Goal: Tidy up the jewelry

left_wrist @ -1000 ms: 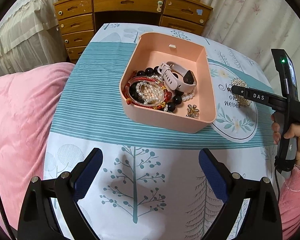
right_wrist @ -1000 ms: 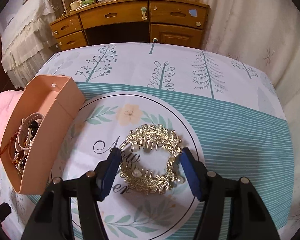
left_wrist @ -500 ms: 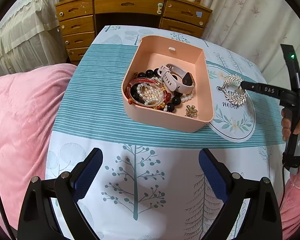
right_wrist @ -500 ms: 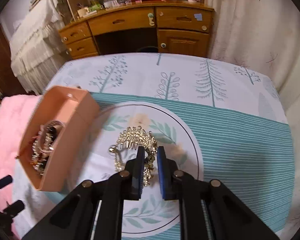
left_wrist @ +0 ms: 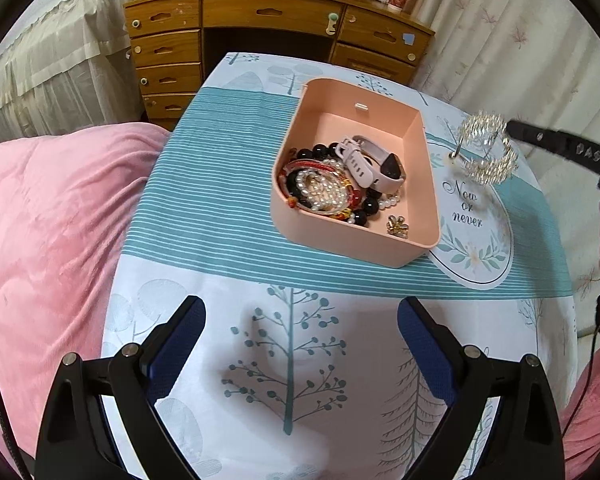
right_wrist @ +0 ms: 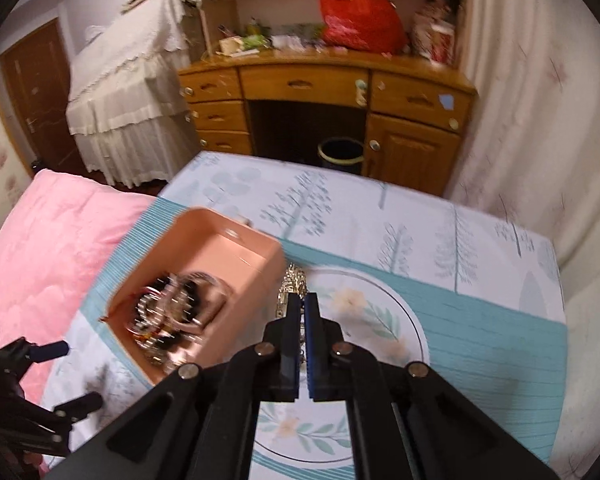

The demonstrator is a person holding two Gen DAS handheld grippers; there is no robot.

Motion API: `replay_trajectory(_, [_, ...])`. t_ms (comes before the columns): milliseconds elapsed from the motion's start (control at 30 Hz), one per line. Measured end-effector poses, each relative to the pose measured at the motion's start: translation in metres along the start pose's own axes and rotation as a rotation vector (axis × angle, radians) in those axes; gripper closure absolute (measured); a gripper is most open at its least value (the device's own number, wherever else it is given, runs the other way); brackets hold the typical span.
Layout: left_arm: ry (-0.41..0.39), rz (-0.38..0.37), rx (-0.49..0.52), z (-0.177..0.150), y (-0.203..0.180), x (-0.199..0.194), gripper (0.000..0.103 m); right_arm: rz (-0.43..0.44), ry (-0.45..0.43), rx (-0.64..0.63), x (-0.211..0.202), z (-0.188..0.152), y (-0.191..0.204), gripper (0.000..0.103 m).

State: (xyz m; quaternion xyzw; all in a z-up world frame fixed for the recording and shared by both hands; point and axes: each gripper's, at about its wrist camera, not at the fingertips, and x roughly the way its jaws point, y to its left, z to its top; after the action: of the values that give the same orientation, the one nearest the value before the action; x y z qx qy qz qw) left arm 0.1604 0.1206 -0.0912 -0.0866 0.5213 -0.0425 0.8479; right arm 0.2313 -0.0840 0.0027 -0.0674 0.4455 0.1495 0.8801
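A pink open box (left_wrist: 414, 248) stands on the patterned cloth and holds bead bracelets (left_wrist: 320, 188), a pale watch (left_wrist: 374, 164) and a small gold flower piece (left_wrist: 397, 226). My right gripper (right_wrist: 302, 304) is shut on a gold rhinestone wreath hair comb (left_wrist: 486, 148) and holds it in the air just right of the box; the comb also shows edge-on in the right wrist view (right_wrist: 294, 284). The box is blurred in the right wrist view (right_wrist: 268, 276). My left gripper (left_wrist: 300, 336) is open and empty above the near part of the cloth.
A round "Now or never" print (left_wrist: 470, 216) lies right of the box. A pink quilt (left_wrist: 48, 216) lies left of the cloth. A wooden desk with drawers (left_wrist: 276, 32) stands behind, with a dark bin (right_wrist: 342, 154) under it and curtains on the right.
My right gripper shut on the hair comb, lifted it off the round print, and carried it up and toward the box. My left gripper stayed open.
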Motion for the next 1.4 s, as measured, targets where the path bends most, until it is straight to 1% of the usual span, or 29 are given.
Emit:
replay_trajectory(233, [-0.005,0.004,-0.034,-0.006,0.015,-0.005,0.007,0.053,-0.084,-0.106,-0.029,0.022,0.043,0.103])
replay_trajectory(333, [-0.003,0.005,-0.044,-0.010,0.020,-0.007,0.007,0.087,-0.103,-0.157,-0.036,0.029,0.063,0.103])
replay_trajectory(433, [-0.001,0.005,-0.048,-0.014,0.022,-0.008,0.007,0.087,-0.082,-0.175,-0.029,0.031,0.070,0.103])
replay_trajectory(533, [0.004,0.008,-0.052,-0.016,0.024,-0.006,0.007,0.070,-0.025,-0.163,-0.013,0.027,0.067,0.102])
replay_trajectory(567, [0.005,0.008,-0.054,-0.016,0.025,-0.006,0.007,0.074,-0.006,-0.155,-0.007,0.023,0.064,0.100])
replay_trajectory(633, [0.010,0.011,-0.058,-0.018,0.026,-0.005,0.007,0.083,0.038,-0.146,0.003,0.014,0.058,0.084])
replay_trajectory(667, [0.013,0.011,-0.060,-0.019,0.027,-0.004,0.007,0.083,0.061,-0.142,0.009,0.008,0.054,0.066])
replay_trajectory(733, [0.017,0.011,-0.064,-0.021,0.028,-0.003,0.007,0.090,0.082,-0.140,0.014,-0.003,0.051,0.053])
replay_trajectory(833, [0.025,0.009,-0.067,-0.022,0.028,0.000,0.007,0.107,0.136,-0.137,0.025,-0.018,0.042,0.052])
replay_trajectory(1000, [0.030,0.005,-0.060,-0.022,0.025,0.001,0.007,0.036,0.246,-0.108,0.055,-0.039,0.025,0.051])
replay_trajectory(1100, [0.032,0.007,-0.060,-0.022,0.025,0.002,0.007,0.010,0.279,-0.091,0.068,-0.046,0.017,0.051])
replay_trajectory(1233, [0.036,0.013,-0.064,-0.022,0.025,0.002,0.007,0.007,0.318,-0.074,0.081,-0.057,0.013,0.052])
replay_trajectory(1300, [0.037,0.016,-0.067,-0.021,0.025,0.003,0.007,0.002,0.325,-0.076,0.086,-0.061,0.013,0.060])
replay_trajectory(1333, [0.038,0.017,-0.069,-0.021,0.025,0.004,0.007,-0.003,0.311,-0.085,0.085,-0.061,0.014,0.064])
replay_trajectory(1367, [0.039,0.016,-0.070,-0.022,0.025,0.003,0.007,0.003,0.295,-0.084,0.085,-0.061,0.014,0.077])
replay_trajectory(1400, [0.039,0.016,-0.071,-0.021,0.024,0.004,0.007,0.006,0.292,-0.077,0.085,-0.060,0.011,0.078])
